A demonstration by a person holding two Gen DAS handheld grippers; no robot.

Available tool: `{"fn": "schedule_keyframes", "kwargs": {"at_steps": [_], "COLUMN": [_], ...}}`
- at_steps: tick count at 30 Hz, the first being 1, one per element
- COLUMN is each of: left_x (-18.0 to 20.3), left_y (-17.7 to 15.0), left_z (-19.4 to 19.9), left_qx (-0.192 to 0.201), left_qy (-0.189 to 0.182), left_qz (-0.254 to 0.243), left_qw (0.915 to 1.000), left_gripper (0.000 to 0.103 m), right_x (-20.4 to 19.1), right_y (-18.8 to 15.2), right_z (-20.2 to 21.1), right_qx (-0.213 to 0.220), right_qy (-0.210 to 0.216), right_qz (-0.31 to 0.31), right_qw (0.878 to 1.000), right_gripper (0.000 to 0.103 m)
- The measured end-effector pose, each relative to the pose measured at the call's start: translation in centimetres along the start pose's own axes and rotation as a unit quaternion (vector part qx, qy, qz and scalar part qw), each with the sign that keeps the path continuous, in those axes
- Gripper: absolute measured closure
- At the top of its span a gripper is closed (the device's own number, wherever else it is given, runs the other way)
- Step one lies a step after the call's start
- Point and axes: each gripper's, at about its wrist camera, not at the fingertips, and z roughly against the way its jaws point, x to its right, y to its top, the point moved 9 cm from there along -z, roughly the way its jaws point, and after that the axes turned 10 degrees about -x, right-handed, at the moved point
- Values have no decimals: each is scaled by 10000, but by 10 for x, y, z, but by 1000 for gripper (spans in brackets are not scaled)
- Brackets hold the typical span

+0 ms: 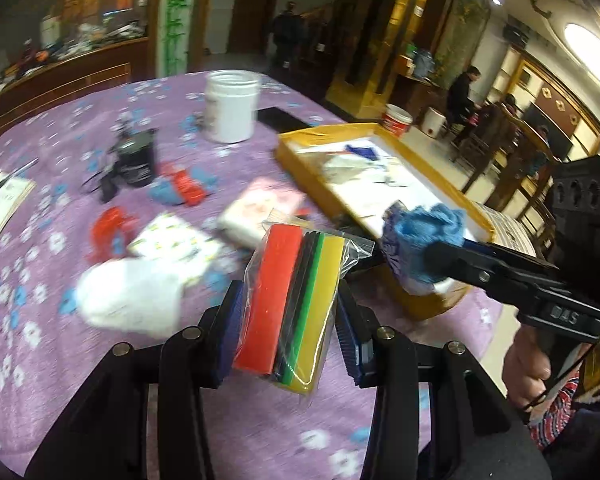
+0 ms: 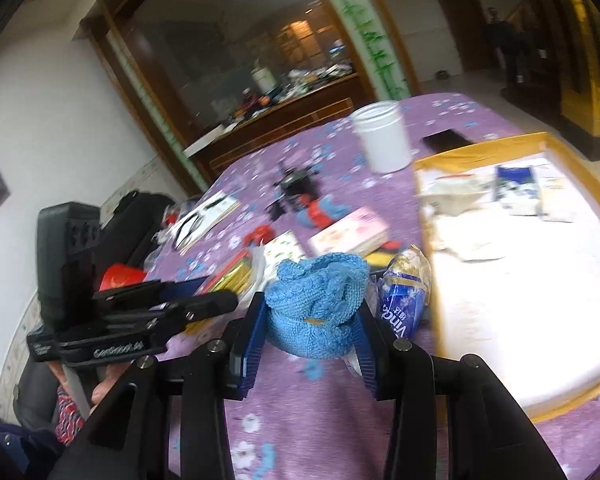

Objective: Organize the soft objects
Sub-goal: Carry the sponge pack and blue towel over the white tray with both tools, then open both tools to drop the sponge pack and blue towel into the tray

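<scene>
My left gripper [image 1: 290,308] is shut on a clear bag of coloured sponges [image 1: 288,304], red, black, green and yellow, held above the purple flowered tablecloth [image 1: 52,360]. My right gripper [image 2: 312,320] is shut on a bunched blue cloth [image 2: 320,304], with a blue tissue pack [image 2: 404,300] pressed beside it. In the left wrist view the right gripper [image 1: 412,256] holds the blue cloth [image 1: 424,232] at the near end of the yellow tray [image 1: 300,160]. The left gripper [image 2: 220,300] shows at the left of the right wrist view.
On the cloth lie a white soft lump [image 1: 132,300], a patterned packet [image 1: 172,240], a pink pack [image 1: 260,212], red and blue items [image 1: 180,188], a black object [image 1: 134,160], a white jar [image 1: 231,106] and a phone [image 1: 282,120]. The tray [image 2: 432,264] holds packets.
</scene>
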Motion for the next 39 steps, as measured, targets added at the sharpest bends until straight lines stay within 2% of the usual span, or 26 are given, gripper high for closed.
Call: {"fn": "schedule_keyframes", "kwargs": {"at_steps": [5, 9, 14, 19, 24, 32, 39], "left_x": [58, 100, 135, 137, 135, 134, 136], "left_y": [27, 46, 61, 62, 66, 65, 64], "left_z": [-23, -56, -105, -137, -145, -151, -155], "left_qx": [-94, -329, -685, -965, -1007, -986, -1046], "left_qy": [-175, -334, -456, -416, -468, -423, -498], "left_qz": [-445, -665, -723, -569, -434, -506, -486], "left_qw": [9988, 9967, 9940, 9928, 9929, 9929, 9921], "left_gripper": [62, 62, 62, 62, 62, 62, 62], "right_x": [53, 99, 151, 184, 205, 207, 202], "right_y": [7, 11, 16, 26, 32, 34, 38], "right_z": [32, 57, 69, 59, 38, 24, 19], "right_qx": [295, 487, 415, 145, -111, -233, -188], "right_qy": [-344, -722, -1208, -1483, -1386, -1239, -1176], "right_qz": [-495, -921, -1311, -1442, -1643, -1697, -1601], "right_qw": [9977, 9919, 9831, 9783, 9766, 9774, 9799], "right_gripper": [61, 61, 60, 60, 60, 60, 54]}}
